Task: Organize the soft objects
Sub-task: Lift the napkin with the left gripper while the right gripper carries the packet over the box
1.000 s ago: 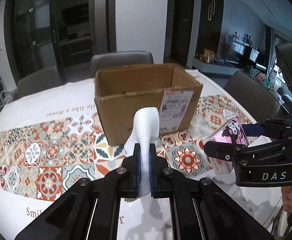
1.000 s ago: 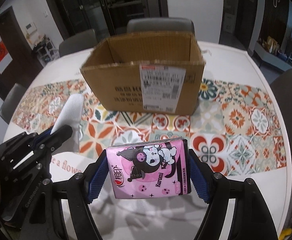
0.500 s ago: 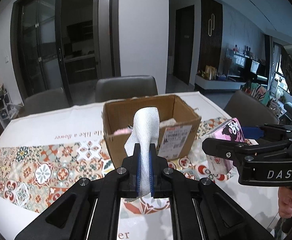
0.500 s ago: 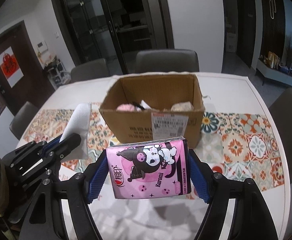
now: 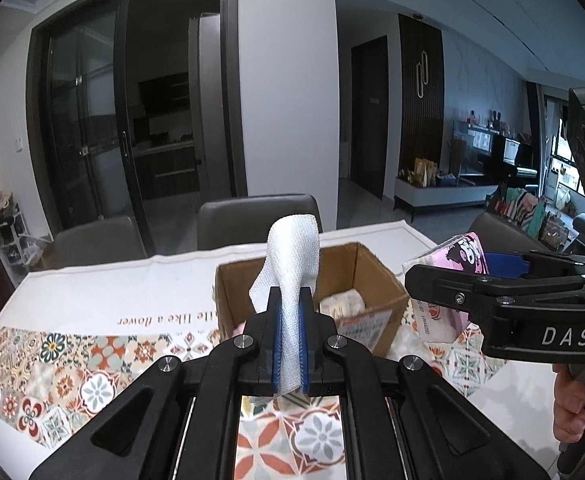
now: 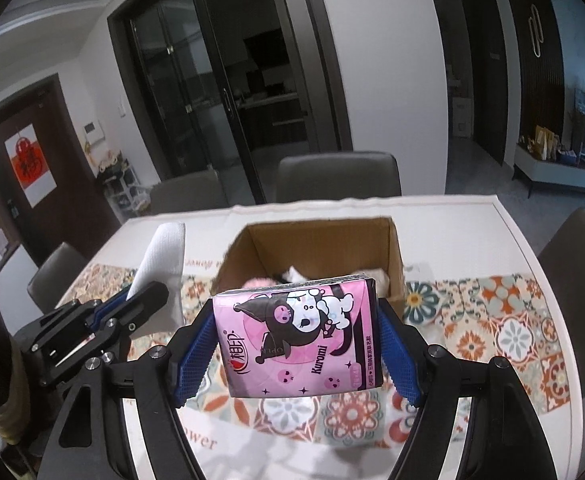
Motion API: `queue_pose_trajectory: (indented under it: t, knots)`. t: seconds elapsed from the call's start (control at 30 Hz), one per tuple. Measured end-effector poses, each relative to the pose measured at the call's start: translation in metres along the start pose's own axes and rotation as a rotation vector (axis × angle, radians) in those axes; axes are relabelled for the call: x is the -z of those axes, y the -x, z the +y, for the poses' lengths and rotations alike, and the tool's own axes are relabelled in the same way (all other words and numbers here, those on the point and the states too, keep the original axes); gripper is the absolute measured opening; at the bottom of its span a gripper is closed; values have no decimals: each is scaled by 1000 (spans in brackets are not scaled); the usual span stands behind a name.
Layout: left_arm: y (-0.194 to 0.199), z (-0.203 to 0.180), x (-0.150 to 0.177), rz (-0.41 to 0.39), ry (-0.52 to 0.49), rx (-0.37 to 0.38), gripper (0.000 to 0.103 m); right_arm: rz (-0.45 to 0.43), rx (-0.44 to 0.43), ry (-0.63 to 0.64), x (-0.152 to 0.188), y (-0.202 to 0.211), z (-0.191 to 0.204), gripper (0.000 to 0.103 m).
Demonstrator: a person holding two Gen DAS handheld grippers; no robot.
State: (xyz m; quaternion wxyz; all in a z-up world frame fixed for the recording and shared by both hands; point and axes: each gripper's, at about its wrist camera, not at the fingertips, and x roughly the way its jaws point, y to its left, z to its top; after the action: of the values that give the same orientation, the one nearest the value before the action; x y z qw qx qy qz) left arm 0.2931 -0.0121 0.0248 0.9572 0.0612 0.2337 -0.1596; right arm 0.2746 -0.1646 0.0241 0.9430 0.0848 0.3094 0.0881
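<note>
My left gripper (image 5: 288,344) is shut on a white cloth (image 5: 292,264), held in the air in front of an open cardboard box (image 5: 376,276). The cloth also shows in the right wrist view (image 6: 164,256). My right gripper (image 6: 298,340) is shut on a pink Kuromi tissue pack (image 6: 300,336), held above the table just before the box (image 6: 392,248). The pack shows at the right of the left wrist view (image 5: 452,280). Inside the box lie several soft items, one pink and some pale.
The box stands on a round white table (image 6: 472,232) with a patterned tile runner (image 6: 492,320). Grey chairs (image 6: 336,176) ring the table. Dark glass doors stand behind.
Both grippers have risen with their loads. The box now looks lower and farther, and its inside has come into sight.
</note>
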Motion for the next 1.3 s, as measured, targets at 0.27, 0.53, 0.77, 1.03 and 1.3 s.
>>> queue_pose_trajectory:
  t: [0.27, 0.53, 0.77, 1.03, 1.3]
  knots:
    - [-20, 7, -17, -19, 2, -5, 9, -47, -8, 7, -22, -11, 1, 76]
    - [-48, 16, -30, 0, 34, 6, 9, -47, -33, -23, -40, -34, -6, 76]
    - [-78, 21, -36, 40, 38, 24, 9, -38, -18, -27, -51, -57, -12, 76]
    - [-119, 23, -34, 115, 25, 42, 9, 18, 13, -28, -60, -94, -25, 76]
    - [-154, 24, -25, 187, 27, 45, 11, 100, 18, -41, -60, -133, -38, 76]
